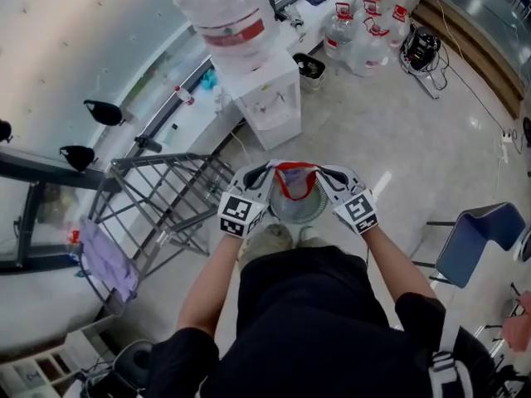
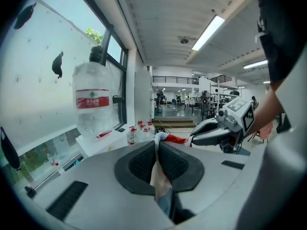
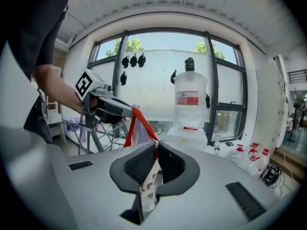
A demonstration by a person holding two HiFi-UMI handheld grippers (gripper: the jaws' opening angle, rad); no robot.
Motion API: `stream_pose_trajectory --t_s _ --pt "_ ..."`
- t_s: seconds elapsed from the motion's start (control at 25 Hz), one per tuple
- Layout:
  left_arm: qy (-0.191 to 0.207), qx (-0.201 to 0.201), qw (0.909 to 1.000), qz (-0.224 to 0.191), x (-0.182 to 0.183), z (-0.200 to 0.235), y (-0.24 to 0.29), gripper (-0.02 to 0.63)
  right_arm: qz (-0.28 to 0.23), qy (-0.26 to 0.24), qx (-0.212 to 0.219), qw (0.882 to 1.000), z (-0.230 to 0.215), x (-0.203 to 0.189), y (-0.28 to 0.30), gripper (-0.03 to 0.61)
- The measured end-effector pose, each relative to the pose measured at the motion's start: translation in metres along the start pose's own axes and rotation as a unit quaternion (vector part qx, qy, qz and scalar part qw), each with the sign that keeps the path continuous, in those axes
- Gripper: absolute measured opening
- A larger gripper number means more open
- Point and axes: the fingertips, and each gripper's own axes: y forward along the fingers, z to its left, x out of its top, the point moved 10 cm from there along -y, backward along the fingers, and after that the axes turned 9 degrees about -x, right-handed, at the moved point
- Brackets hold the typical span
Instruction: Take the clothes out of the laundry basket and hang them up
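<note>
Above the laundry basket (image 1: 309, 214), the red-trimmed garment (image 1: 294, 181) hung stretched crosswise between the left tongs (image 1: 265, 172) and right tongs (image 1: 323, 172), each pinched shut on one end, the drying rack (image 1: 166, 197) lying leftward, nearer the left hand.

Left gripper (image 2: 157, 145) jaws clamp the garment (image 2: 158, 174).

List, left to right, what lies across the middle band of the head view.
purple cloth → drying rack → left gripper → red-trimmed garment → right gripper → blue chair
</note>
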Motion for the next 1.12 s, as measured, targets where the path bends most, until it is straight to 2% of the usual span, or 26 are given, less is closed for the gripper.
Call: stream_pose_trajectory --t_s 0.16,0.28,0.4,0.52,0.68,0.88,1.0,1.12 --pt "-0.002 0.03 0.9994 -0.014 0.023 0.003 -0.014 0.015 -0.02 0.054 0.011 0.998 0.018 0.002 0.011 0.012" --pt "-0.003 0.059 0.998 -0.024 0.038 0.006 -0.025 0.015 -0.02 0.097 0.01 0.995 0.029 -0.002 0.007 0.091" --pt "-0.006 0.084 0.9959 -0.034 0.053 0.01 -0.035 0.015 0.003 0.14 0.011 0.99 0.037 -0.013 0.0 0.092" --pt "-0.02 0.103 0.9934 -0.046 0.067 0.015 -0.043 0.015 0.036 0.188 0.07 0.979 0.063 -0.025 0.005 0.092" --pt "-0.026 0.112 0.9912 -0.066 0.087 0.015 -0.045 0.015 0.051 0.199 0.157 0.966 0.112 -0.02 0.022 0.092" --pt "-0.049 0.124 0.9876 -0.084 0.104 0.012 -0.044 0.015 0.04 0.2 0.2 0.958 0.158 0.001 0.043 0.101" --pt "-0.06 0.127 0.9863 -0.086 0.109 0.009 -0.043 0.015 0.047 0.219 0.202 0.954 0.173 0.001 0.057 0.112" --pt "-0.057 0.125 0.9877 -0.076 0.111 0.005 -0.045 0.015 0.059 0.251 0.172 0.951 0.179 -0.006 0.071 0.144"
